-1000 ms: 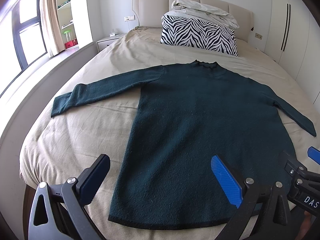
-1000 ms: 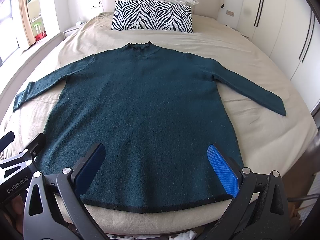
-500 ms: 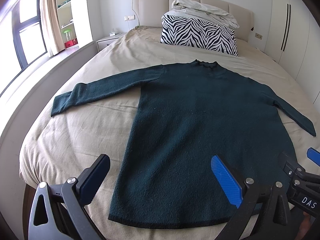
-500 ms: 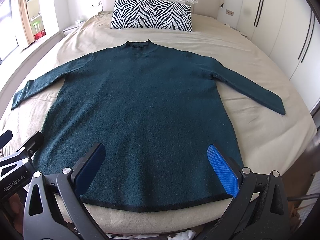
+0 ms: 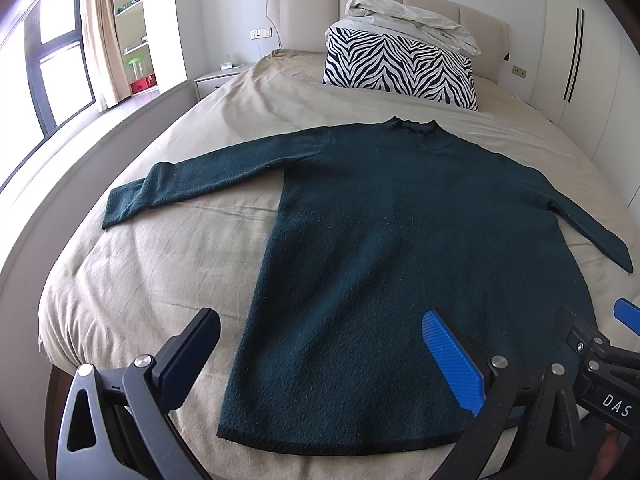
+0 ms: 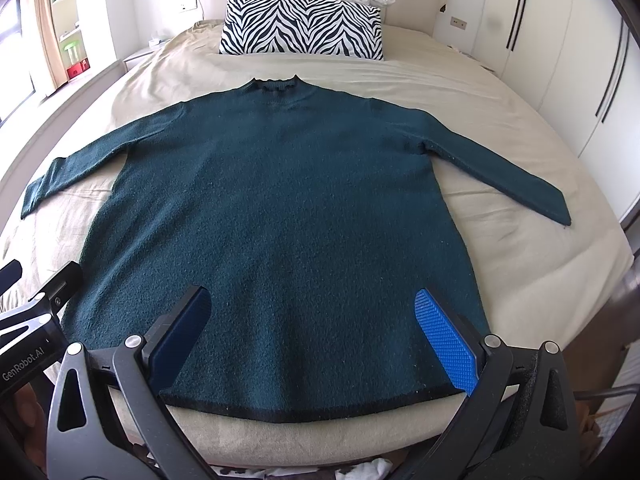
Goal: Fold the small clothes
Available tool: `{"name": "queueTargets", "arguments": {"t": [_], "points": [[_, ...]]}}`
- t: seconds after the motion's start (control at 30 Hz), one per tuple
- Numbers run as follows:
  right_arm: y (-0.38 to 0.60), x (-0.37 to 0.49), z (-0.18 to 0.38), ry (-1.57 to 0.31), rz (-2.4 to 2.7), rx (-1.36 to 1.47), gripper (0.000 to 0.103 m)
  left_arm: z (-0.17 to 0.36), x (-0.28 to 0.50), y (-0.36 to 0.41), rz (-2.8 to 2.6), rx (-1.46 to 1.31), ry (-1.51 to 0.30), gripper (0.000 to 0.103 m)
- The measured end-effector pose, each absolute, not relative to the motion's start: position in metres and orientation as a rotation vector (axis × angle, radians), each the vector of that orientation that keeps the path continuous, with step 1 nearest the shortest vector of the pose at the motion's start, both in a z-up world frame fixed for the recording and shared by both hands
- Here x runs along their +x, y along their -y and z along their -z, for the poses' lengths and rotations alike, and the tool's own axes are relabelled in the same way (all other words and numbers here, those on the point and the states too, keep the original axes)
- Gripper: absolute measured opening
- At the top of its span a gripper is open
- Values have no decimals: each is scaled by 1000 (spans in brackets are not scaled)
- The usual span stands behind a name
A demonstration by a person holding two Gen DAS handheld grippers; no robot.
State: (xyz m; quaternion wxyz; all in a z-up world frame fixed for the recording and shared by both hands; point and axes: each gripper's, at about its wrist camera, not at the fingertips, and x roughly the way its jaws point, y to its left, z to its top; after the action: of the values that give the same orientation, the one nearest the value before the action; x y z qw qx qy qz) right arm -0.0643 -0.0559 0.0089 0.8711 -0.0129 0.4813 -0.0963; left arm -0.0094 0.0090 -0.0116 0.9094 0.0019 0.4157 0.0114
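Note:
A dark green long-sleeved sweater (image 5: 400,248) lies flat on the beige bed (image 5: 160,272), collar toward the headboard, both sleeves spread out; it also shows in the right wrist view (image 6: 280,208). Its black-edged hem runs along the bed's near edge. My left gripper (image 5: 320,356) is open and empty, hovering above the hem's left part. My right gripper (image 6: 312,332) is open and empty above the hem's middle. The right gripper shows at the left wrist view's right edge (image 5: 600,352). The left gripper body shows at the right wrist view's left edge (image 6: 36,312).
A zebra-striped pillow (image 5: 400,68) with a crumpled white duvet (image 5: 412,26) on it sits at the headboard. A nightstand (image 5: 218,78) and window are on the left, white wardrobes (image 6: 580,40) on the right. Loose clothes lie below the bed's near edge (image 6: 352,470).
Both grippers have eased slightly forward and up over the hem. The sweater has not moved and both grippers stay open.

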Motion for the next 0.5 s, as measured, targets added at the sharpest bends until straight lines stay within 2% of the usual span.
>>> {"name": "queueTargets", "arguments": {"t": [0.5], "points": [[56,-64,-8,-1008,202,-26,103,14,-10,-10,-25,1,-863,103]]}}
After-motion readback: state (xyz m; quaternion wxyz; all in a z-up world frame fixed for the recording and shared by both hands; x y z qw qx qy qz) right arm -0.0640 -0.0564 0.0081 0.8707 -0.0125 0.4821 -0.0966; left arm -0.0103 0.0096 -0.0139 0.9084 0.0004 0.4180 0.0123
